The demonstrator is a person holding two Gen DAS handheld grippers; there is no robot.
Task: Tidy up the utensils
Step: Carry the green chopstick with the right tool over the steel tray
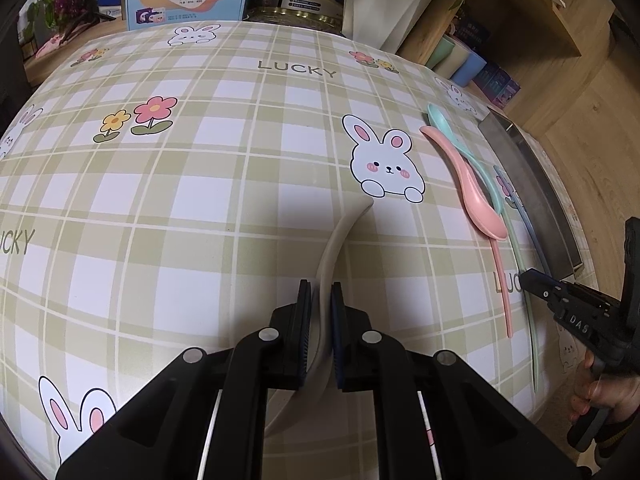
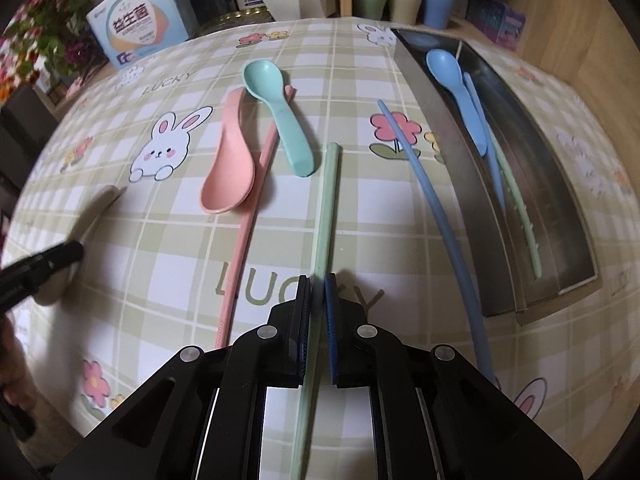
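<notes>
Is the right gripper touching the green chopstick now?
Touching. In the right wrist view, the right gripper is shut on the green chopstick; both pads press its sides, with no gap visible.

"LUCKY" — tablecloth (image 1: 296,69); "DAS" — right hand-held gripper (image 1: 524,278).

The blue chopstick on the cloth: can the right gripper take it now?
Probably not yet: the right gripper is shut on the green chopstick. The blue chopstick lies uncovered just beside it.

matt plastic spoons (image 2: 280,120), brushed metal tray (image 2: 448,184)
</notes>
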